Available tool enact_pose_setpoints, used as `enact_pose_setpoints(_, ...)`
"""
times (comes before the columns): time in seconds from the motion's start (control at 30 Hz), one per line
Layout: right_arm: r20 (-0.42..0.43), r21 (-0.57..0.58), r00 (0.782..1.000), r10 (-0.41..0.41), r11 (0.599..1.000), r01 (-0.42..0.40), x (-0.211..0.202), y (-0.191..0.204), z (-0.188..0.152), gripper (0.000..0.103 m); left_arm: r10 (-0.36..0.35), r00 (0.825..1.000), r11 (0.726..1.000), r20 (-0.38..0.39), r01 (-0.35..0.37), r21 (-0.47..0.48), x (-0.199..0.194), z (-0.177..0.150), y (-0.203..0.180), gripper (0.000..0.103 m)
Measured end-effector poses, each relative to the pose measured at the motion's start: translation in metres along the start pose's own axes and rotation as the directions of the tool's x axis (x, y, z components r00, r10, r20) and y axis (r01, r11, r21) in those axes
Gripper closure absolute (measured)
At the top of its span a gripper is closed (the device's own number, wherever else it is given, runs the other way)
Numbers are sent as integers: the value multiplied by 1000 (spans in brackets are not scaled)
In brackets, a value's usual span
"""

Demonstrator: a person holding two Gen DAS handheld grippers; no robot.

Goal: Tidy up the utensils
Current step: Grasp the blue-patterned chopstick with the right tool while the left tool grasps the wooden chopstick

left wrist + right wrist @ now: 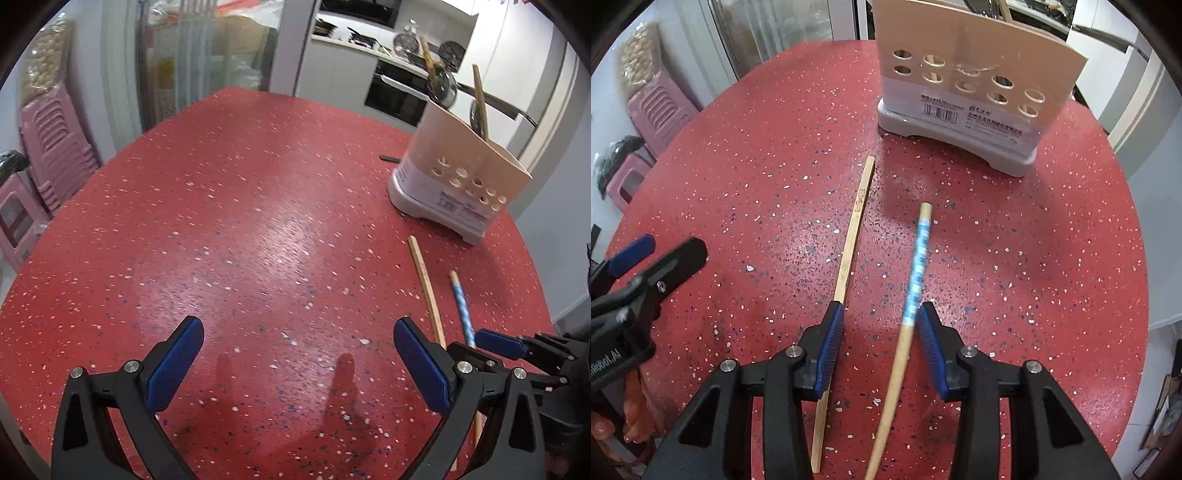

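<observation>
Two chopsticks lie side by side on the red speckled table [738, 184]. The blue-patterned chopstick [918, 266] runs between the fingers of my right gripper [881, 308], close to the right pad; the jaws stand apart and do not press it. The plain bamboo chopstick [855, 221] passes under the left finger. Behind them stands the beige utensil holder [960, 74] with round holes. In the left wrist view my left gripper [298, 323] hangs open and empty over bare table, left of the plain chopstick [426, 284] and the blue chopstick [461, 306]. Wooden-handled utensils [480, 99] stick out of the holder [454, 177].
Pink plastic stools [55, 147] are stacked beyond the table's left edge. A kitchen counter with an oven [395, 88] lies behind the table. A small dark object [389, 158] rests on the table left of the holder. The table's right edge curves past the holder.
</observation>
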State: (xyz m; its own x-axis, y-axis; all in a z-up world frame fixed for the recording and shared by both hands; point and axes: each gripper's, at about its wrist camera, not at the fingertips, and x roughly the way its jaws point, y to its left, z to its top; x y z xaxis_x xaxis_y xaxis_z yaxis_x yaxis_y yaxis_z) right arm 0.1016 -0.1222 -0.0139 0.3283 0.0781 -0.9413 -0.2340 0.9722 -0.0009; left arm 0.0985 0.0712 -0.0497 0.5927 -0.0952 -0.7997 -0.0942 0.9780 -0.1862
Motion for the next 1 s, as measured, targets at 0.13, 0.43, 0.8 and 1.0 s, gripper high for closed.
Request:
enact_pose_setpoints(0.13,-39,17,999,1,1000,-1,5,-7,4,84,-7,1000,999,-30,8,31,5,2,-8,0)
enact_pose_setpoints(0.43,-25,-15,999,22,1000,-23,10,-15,1,93,-3,998,998,-69,7,63,13,2,-28,0)
enact_pose_setpoints(0.8,80,90,986,147,984,-154,-16,-69,-13,95,7,992,991,-124,10,132,27,13,-70,0)
enact_pose_setpoints(1.0,150,112,970,193,971,-210,-33,-91,-23,95,6,978,983,-209,33,182,50,21,-104,0)
